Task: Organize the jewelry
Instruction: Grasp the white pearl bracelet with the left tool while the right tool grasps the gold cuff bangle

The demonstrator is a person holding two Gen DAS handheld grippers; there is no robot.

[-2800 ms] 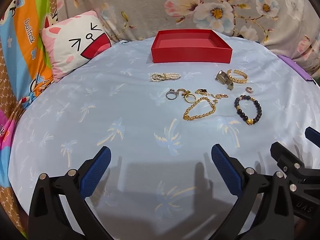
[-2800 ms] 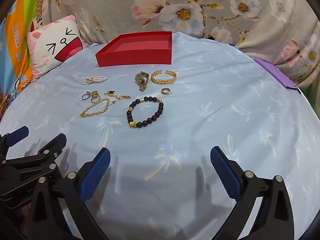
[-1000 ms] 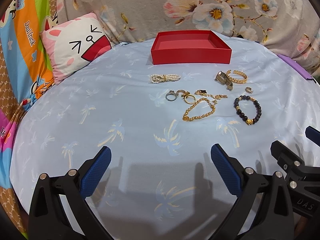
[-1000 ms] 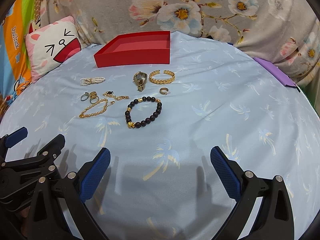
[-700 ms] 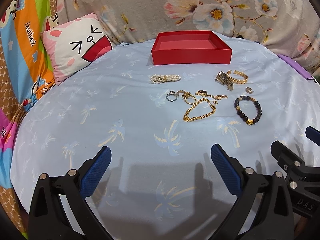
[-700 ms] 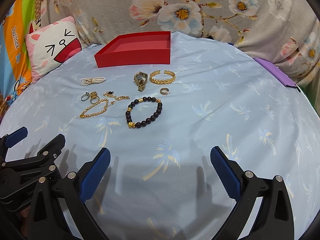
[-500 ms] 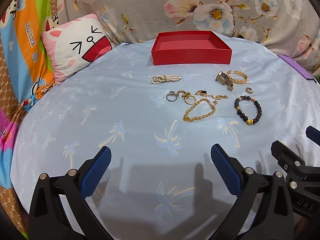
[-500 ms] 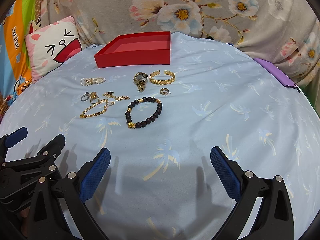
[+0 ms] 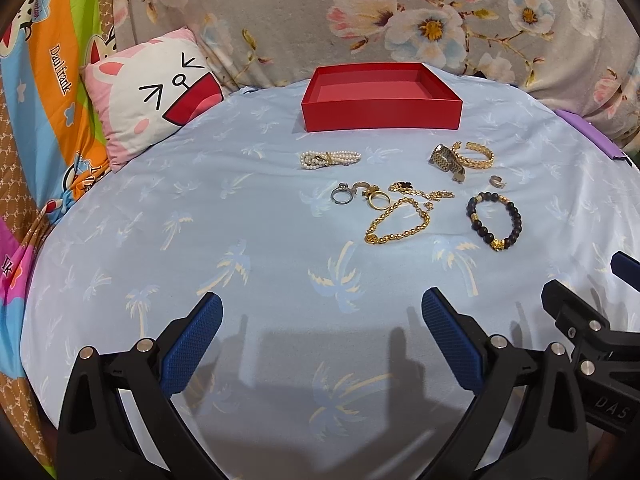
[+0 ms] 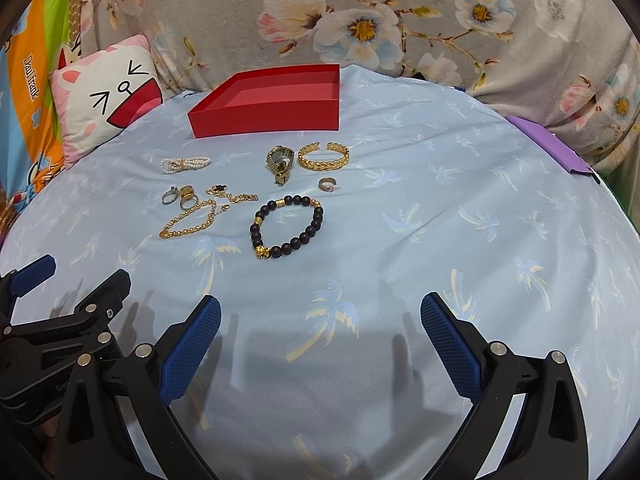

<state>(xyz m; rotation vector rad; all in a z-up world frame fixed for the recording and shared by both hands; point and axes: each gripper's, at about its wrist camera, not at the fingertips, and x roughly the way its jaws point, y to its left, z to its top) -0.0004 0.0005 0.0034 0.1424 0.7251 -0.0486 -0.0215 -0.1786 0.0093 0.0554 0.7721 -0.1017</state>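
An empty red box (image 9: 382, 96) (image 10: 272, 100) stands at the far side of the blue sheet. In front of it lie a pearl bracelet (image 9: 330, 159) (image 10: 185, 164), a watch (image 9: 447, 161) (image 10: 280, 164), a gold cuff (image 9: 474, 155) (image 10: 323, 156), rings (image 9: 360, 197) (image 10: 180, 196), a small hoop ring (image 10: 329, 184), a gold chain (image 9: 398, 222) (image 10: 192, 220) and a dark bead bracelet (image 9: 494, 220) (image 10: 286, 222). My left gripper (image 9: 318, 332) and right gripper (image 10: 320, 332) are open and empty, held near the front of the bed, well short of the jewelry.
A cat-face pillow (image 9: 148, 88) (image 10: 106, 96) leans at the back left. A floral blanket (image 9: 400, 12) rises behind the box. A purple flat item (image 10: 552, 144) lies at the right edge. The right gripper shows in the left view (image 9: 592, 344).
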